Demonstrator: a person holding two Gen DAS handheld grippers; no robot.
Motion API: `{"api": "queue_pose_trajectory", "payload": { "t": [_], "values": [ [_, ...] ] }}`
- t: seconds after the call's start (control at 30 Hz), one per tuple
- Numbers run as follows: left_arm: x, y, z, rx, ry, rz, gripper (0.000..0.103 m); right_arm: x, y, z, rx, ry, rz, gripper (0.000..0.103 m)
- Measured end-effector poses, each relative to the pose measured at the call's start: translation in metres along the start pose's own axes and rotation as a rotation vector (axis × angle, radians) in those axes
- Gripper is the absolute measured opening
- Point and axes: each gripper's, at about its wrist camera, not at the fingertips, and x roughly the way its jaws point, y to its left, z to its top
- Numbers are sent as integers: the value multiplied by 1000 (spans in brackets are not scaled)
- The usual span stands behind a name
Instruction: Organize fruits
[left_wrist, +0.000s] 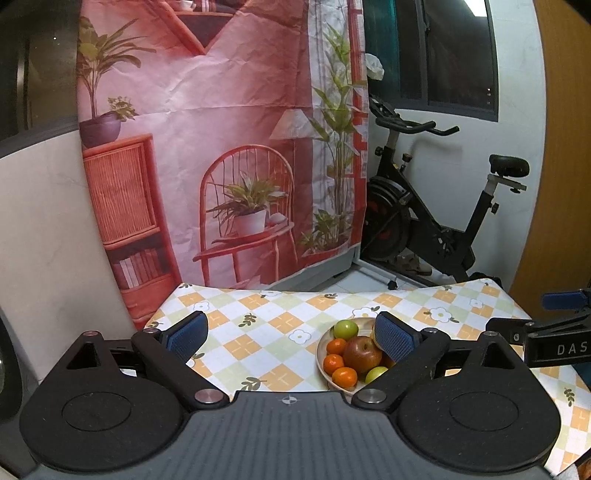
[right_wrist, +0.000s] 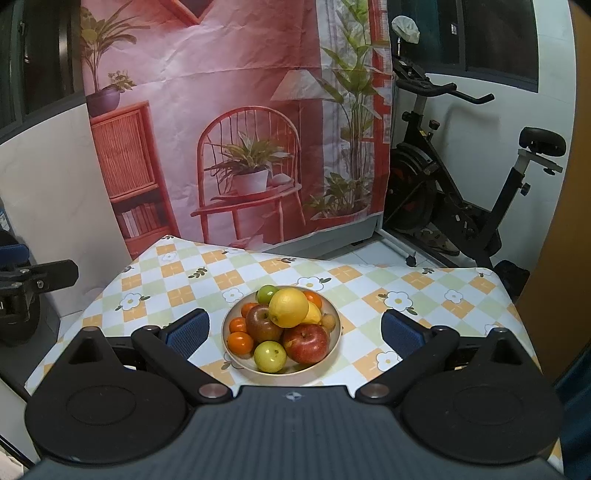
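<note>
Left gripper (left_wrist: 291, 338) angled downward, blue-padded jaws spread wide with nothing between them, right gripper (right_wrist: 293, 330) likewise tilted down, jaws wide apart, gripping nothing

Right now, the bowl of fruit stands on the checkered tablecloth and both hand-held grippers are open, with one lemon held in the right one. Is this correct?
Not quite. The right hand-held gripper holds nothing: the right wrist view shows its pads apart and the lemon lying on top of the fruit in the bowl. The tablecloth and the open left hand-held gripper are as you say.

Checked flowered tablecloth (right_wrist: 424, 284), printed pink backdrop (right_wrist: 236, 92), black exercise bike (right_wrist: 461, 206)
</note>
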Motion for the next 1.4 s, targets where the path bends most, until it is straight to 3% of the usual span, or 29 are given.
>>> {"api": "queue_pose_trajectory", "payload": {
  "t": [1.4],
  "values": [
    [0,4,-1,-48,21,-43,98,-12,0,4,-8,-35,-18,101]
  ]
}}
